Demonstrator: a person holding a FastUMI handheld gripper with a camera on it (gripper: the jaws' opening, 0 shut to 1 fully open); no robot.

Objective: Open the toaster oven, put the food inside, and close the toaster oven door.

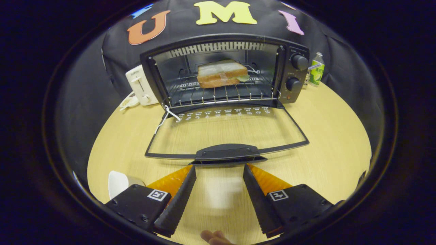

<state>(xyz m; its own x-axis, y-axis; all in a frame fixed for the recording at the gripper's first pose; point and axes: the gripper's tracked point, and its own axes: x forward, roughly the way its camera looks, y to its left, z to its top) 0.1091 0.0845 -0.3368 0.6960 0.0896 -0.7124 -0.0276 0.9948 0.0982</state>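
The black toaster oven (293, 73) stands on the round wooden table (327, 149) with its glass door (226, 131) folded down flat toward me. A sandwich (222, 74) of white bread with filling lies on the wire rack (218, 93) inside the oven. The door's black handle (227, 153) is just ahead of my fingertips. My gripper (219, 166) is open, with only bare table between its fingers (180, 197), and its tips sit right below the handle's edge.
A white pop-up toaster (139, 85) stands left of the oven, with a small white object (128, 101) in front of it. A green-labelled bottle (316, 69) stands to the oven's right. A white plate (119, 182) lies by my left finger. A person's fingers (214, 237) show below the gripper.
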